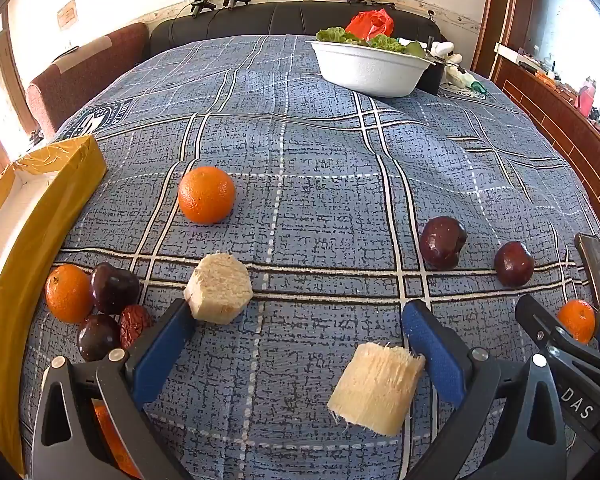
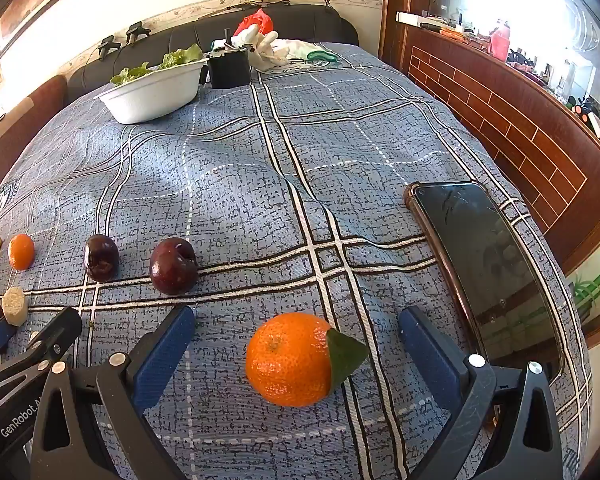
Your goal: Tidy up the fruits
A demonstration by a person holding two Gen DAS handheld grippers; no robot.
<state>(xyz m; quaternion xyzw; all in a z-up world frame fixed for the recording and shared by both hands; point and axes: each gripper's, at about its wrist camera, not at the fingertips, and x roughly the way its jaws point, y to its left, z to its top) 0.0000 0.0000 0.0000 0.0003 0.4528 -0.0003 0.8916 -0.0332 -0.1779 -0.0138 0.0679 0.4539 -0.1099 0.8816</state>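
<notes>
Presently both grippers spread wide, low over the blue checked tablecloth (image 1: 320, 152), gripping nothing. Left gripper (image 1: 296, 322) apart, with a pale sugarcane chunk (image 1: 376, 388) lying between its fingers, nearer the right one; a second sugarcane chunk (image 1: 219, 288) touching or just beside the left fingertip (image 1: 168, 340). Near the tabletop's left edge, a tight cluster: small orange (image 1: 68, 293), two dark plums (image 1: 114, 288) (image 1: 98, 337) and a wrinkled red date (image 1: 135, 324), beside a yellow box (image 1: 60, 184). Larger orange (image 1: 207, 195) alone further in. Two more plums (image 1: 443, 242) (image 1: 514, 264) side by side toward the middle.

Right gripper (image 2: 298, 326) likewise apart, framing an orange with a green leaf (image 2: 290, 360), untouched by either finger. Black phone (image 2: 488, 264) flat along the right edge. White bowl of lettuce (image 2: 156, 88) at the far side.
</notes>
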